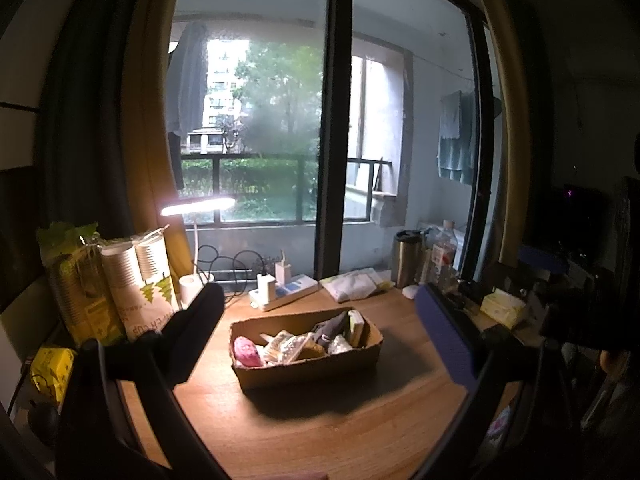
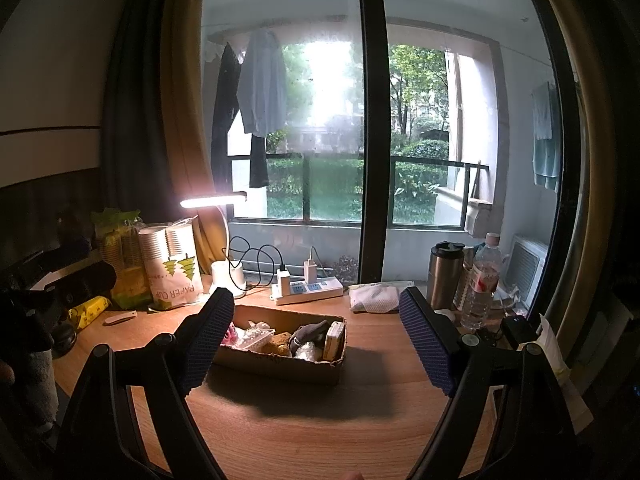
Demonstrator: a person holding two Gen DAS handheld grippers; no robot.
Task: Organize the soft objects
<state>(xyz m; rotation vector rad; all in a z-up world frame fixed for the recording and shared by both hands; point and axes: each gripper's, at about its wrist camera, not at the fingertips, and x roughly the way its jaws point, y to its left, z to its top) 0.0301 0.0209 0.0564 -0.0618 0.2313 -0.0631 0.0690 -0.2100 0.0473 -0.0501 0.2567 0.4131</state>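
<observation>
A lamp-lit wooden surface [image 2: 320, 432] before a large window. Nearest, the left gripper [image 1: 320, 336] and right gripper [image 2: 320, 340] hover, both spread wide, holding nothing. Beyond sits a shallow cardboard tray [image 2: 280, 364] of soft items; approach slowly from above. Only the right view shows the clear plastic bottle [image 2: 480, 284] plainly.

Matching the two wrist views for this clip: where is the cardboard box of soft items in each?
Left wrist: cardboard box sits centre, slightly low, between the open fingers.
Right wrist: cardboard box sits left of centre, beside the left finger.
Shared landmark: white power strip behind the box.
</observation>
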